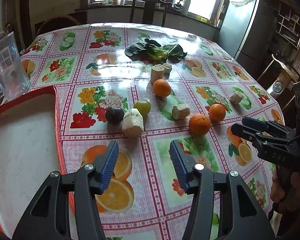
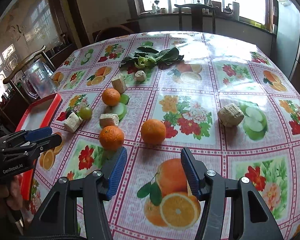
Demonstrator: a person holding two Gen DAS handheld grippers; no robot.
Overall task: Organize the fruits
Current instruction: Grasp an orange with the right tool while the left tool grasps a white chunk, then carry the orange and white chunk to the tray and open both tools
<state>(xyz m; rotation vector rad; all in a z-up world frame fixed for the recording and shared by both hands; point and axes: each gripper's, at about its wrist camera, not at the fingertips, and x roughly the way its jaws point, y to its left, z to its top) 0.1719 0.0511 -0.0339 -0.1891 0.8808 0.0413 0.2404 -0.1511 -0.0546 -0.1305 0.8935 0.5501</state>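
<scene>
Three oranges lie on the patterned tablecloth: one far [image 1: 161, 88] [image 2: 110, 96], two nearer [image 1: 199, 124] [image 1: 216, 112], also in the right wrist view [image 2: 111, 137] [image 2: 153, 131]. A green round fruit [image 1: 142, 107] [image 2: 85, 112] and a dark round fruit [image 1: 114, 114] [image 2: 70, 113] sit by a pale cut chunk [image 1: 132, 122]. An empty red-rimmed tray [image 1: 22, 140] [image 2: 40, 112] lies at the left. My left gripper [image 1: 144, 154] is open and empty over the table, short of the fruit. My right gripper [image 2: 154, 160] is open and empty just before the two near oranges.
Several pale cut chunks [image 1: 180, 111] [image 2: 230, 114] lie among the fruit. Leafy greens [image 1: 156, 51] lie at the far middle. A clear plastic jug [image 1: 6, 68] stands beyond the tray. Chairs [image 1: 148, 10] surround the table; a fridge [image 1: 240, 26] stands at the right.
</scene>
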